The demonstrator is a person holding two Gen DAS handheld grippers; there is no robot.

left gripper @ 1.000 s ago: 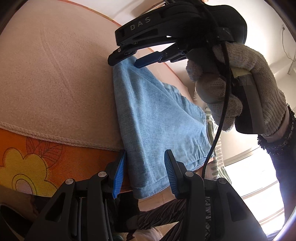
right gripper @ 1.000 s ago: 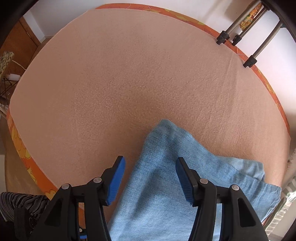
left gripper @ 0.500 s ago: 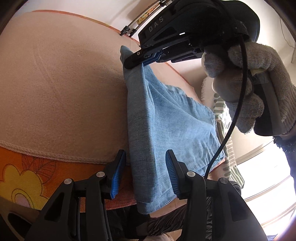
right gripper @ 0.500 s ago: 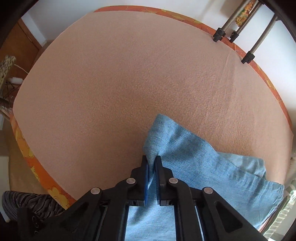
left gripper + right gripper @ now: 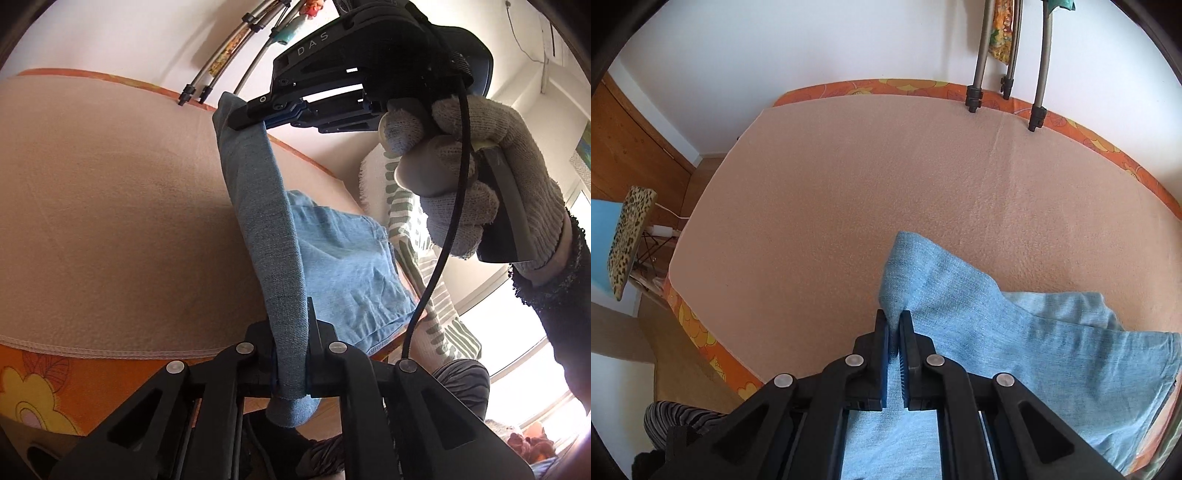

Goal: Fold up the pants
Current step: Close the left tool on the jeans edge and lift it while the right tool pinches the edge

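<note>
Both grippers are clamped on the blue pants (image 5: 343,266), which lie on the peach-covered bed (image 5: 110,221) toward its right side. The left gripper (image 5: 291,354), whose jaws have just been closing, pinches the near end of a raised edge; the right gripper (image 5: 243,118), in a gloved hand (image 5: 465,184), pinches the far end.

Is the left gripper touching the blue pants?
Touching. In the left wrist view, the left gripper has its fingers closed on the pants.
</note>
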